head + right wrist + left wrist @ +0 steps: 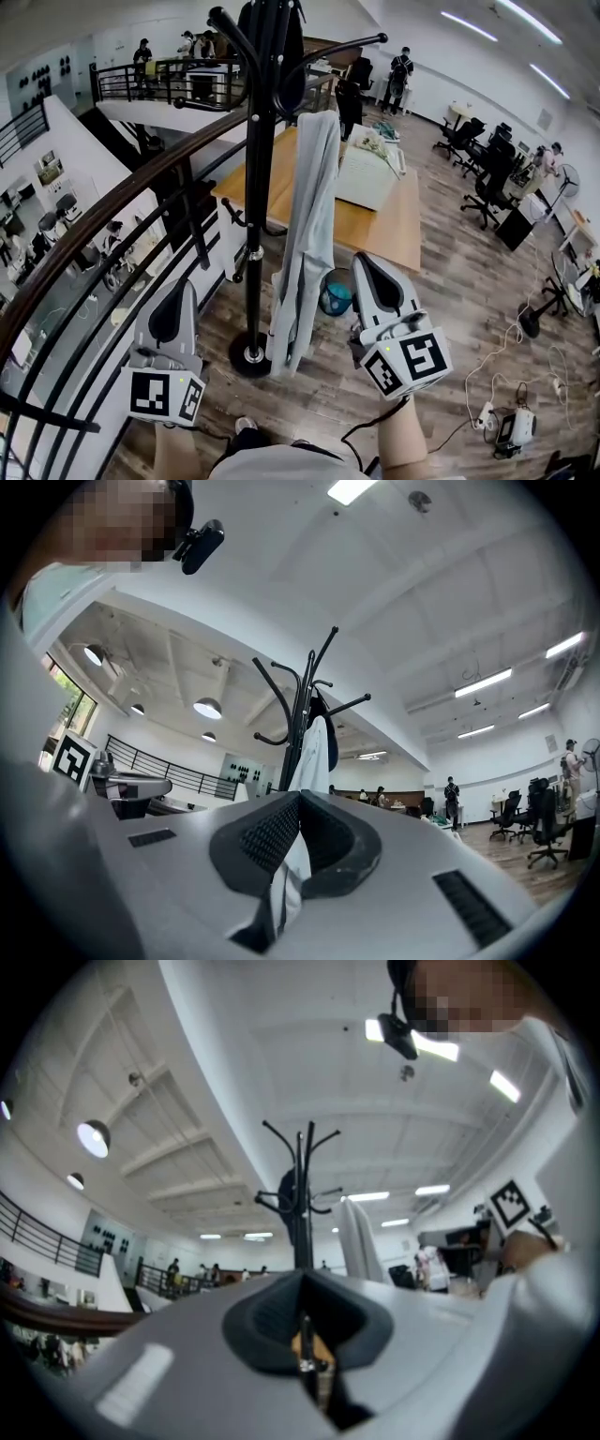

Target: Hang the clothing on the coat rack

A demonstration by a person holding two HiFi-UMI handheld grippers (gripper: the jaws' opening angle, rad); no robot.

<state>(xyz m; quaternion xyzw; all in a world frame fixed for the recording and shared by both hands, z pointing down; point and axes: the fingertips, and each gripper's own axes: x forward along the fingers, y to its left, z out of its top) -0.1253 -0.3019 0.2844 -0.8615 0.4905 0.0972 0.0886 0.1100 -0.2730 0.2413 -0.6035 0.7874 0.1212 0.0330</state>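
The pale garment [309, 225] was seen draped from an upper hook of the coat rack [255, 187], reaching nearly to its base. The left gripper [174, 298] was held closed and empty, low beside the railing [112, 216]. The right gripper [367, 267] was closed too. The pale cloth in its gap was probably only seen through it. If the garment were brushed, it could be dragged off its hook.

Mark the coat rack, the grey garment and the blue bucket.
coat rack [256, 187], head view, middle of the pole.
grey garment [314, 206], head view, upper hanging part.
blue bucket [336, 298], head view, visible side.
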